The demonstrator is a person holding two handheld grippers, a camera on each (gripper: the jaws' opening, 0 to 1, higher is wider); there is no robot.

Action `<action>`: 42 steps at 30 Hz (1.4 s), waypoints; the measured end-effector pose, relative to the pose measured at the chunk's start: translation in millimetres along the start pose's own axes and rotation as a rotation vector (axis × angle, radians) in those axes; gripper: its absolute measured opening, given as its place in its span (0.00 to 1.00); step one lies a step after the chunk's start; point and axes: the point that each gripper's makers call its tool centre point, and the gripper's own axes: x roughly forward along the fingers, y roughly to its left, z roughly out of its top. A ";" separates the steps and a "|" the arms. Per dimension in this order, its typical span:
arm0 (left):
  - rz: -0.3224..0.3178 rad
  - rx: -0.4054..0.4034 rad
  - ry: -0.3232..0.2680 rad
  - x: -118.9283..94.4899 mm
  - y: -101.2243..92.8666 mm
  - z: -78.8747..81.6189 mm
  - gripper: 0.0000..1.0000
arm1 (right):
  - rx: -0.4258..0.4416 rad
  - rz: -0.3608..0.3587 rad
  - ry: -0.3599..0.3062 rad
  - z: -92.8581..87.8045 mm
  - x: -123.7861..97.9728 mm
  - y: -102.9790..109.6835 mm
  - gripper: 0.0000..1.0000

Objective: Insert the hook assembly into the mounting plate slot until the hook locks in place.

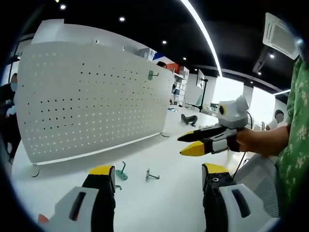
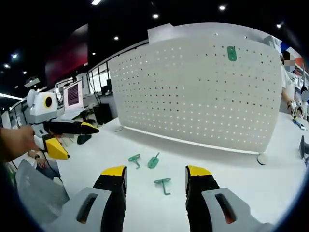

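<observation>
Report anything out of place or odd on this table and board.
Nothing looks damaged. Three green hooks lie loose on the white table, while one hook already hangs high on the pegboard. Both grippers are open and empty.

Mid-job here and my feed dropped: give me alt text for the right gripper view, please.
The right gripper hangs open and empty over a white table, with three loose green hooks lying just ahead of its jaws. Behind them stands a white pegboard with one green hook mounted near its top; the left gripper enters from the left.

Pegboard point(image 2: 193, 92) walls off tabletop point(image 2: 145, 193)
</observation>
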 end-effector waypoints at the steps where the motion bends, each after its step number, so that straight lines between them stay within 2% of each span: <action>1: 0.003 0.001 0.005 0.7 1.7 -1.6 0.73 | 0.001 0.001 0.001 -0.3 0.2 0.5 0.49; 12: 0.033 0.000 0.047 11.9 24.4 -18.3 0.67 | -0.004 0.005 0.008 -3.1 1.8 2.8 0.49; 17: 0.047 0.002 0.084 22.0 38.1 -29.8 0.64 | -0.008 0.010 0.011 -3.5 2.9 4.7 0.49; 31: 0.054 0.023 0.167 41.5 57.5 -54.0 0.59 | -0.008 0.033 0.032 -10.9 6.1 9.7 0.49; 42: 0.057 0.025 0.209 52.4 71.1 -64.1 0.58 | -0.040 0.120 0.063 -13.3 10.2 24.7 0.49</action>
